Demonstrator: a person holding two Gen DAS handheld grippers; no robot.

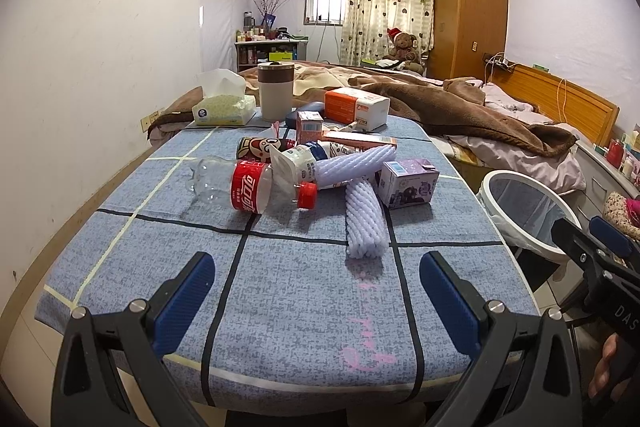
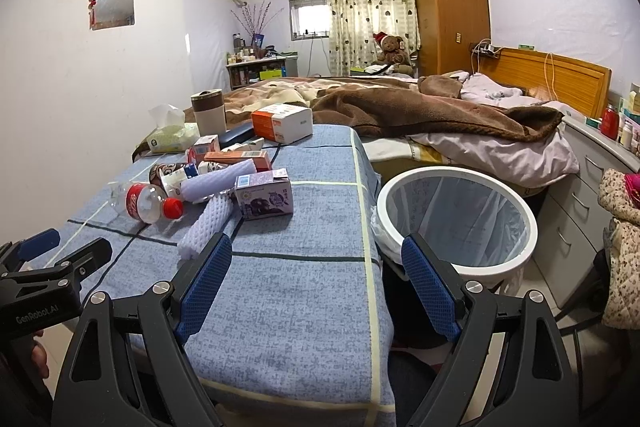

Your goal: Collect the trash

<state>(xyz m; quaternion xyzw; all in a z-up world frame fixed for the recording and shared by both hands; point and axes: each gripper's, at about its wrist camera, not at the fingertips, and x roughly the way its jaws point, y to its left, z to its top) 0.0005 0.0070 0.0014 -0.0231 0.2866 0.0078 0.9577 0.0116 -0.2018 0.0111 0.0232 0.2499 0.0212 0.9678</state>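
Holding both grippers wide and empty: my left gripper point(image 1: 316, 291) and right gripper point(image 2: 316, 279) hover over the blue checked tablecloth point(image 1: 280, 291). Trash lies mid-table: clear red-labelled plastic bottle point(image 1: 248, 187), 2 white foam sleeves point(image 1: 366, 223), purple carton point(image 1: 408, 183). Beside the table stands the white round bin point(image 2: 456, 223).

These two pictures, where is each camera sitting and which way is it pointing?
Left wrist: rides the left gripper at the table's near edge, facing the trash pile around the cola bottle; the right gripper and a hand show at right.
Right wrist: rides the right gripper, facing the table's right edge and the white bin; the left gripper shows at left.
Shared: bottle, bin, purple carton, bed, wardrobe.
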